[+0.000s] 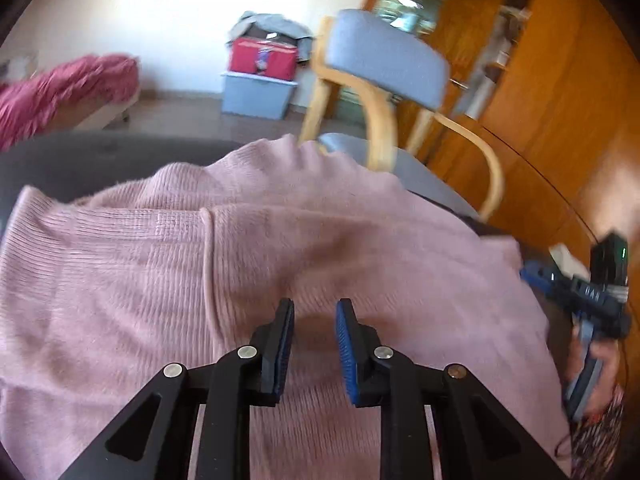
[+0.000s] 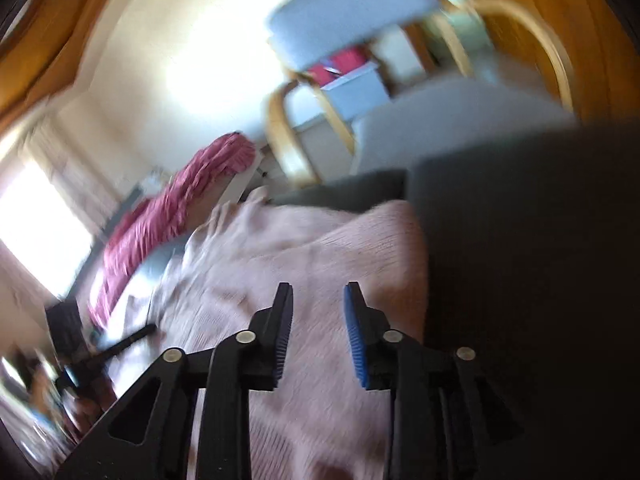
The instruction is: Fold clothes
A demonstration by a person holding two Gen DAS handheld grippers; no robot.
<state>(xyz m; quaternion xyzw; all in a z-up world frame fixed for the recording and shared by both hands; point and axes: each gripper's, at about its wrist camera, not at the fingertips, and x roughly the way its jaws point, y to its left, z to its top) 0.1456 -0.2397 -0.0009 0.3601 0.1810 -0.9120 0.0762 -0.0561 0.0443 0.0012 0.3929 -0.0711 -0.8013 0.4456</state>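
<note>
The pink ribbed knit sweater (image 1: 280,248) is spread over the dark grey surface (image 2: 520,240), directly under both tongs. Left gripper (image 1: 314,312) and right gripper (image 2: 318,300) are held apart, nothing clamped. Which one's nearer can't really be told.

The pink knit sweater (image 1: 280,248) covers most of the dark counter (image 1: 80,160), leaving bare surface only along its far edge and, in the right wrist view, a broad dark strip to the right of the cloth. Beyond the far edge a wooden armchair with grey cushions (image 1: 384,68) stands close, its curved arm blocking that side. The right gripper (image 1: 576,300) occupies the sweater's right edge.
</note>
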